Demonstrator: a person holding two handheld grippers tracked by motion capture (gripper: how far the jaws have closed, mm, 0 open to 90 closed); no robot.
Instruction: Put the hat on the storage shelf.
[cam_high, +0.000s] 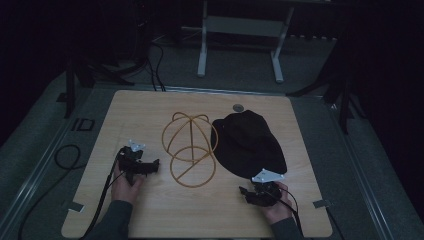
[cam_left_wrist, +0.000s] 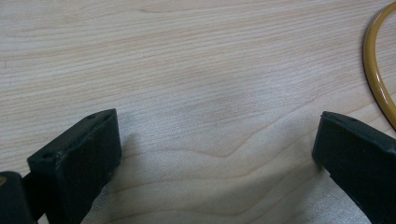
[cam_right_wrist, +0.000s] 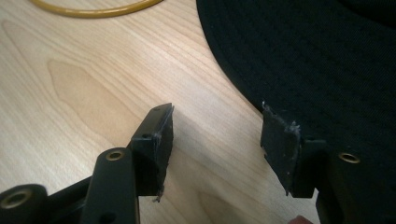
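A black brimmed hat (cam_high: 249, 142) lies on the wooden table (cam_high: 150, 210), right of centre. Beside it on the left stands a yellow wire hat stand (cam_high: 188, 148) with a domed top and a ring base. My left gripper (cam_high: 150, 167) rests on the table left of the stand's ring (cam_left_wrist: 375, 70), jaws wide apart over bare wood. My right gripper (cam_high: 248, 194) sits at the near edge of the hat's brim (cam_right_wrist: 317, 60), open, with the brim edge beside its right jaw and nothing between the jaws.
A small round grommet (cam_high: 238, 107) is set into the table's far edge. Cables (cam_high: 65, 160) trail over the floor at the left. A white metal frame (cam_high: 240, 30) stands beyond the table, with dark stands on both sides.
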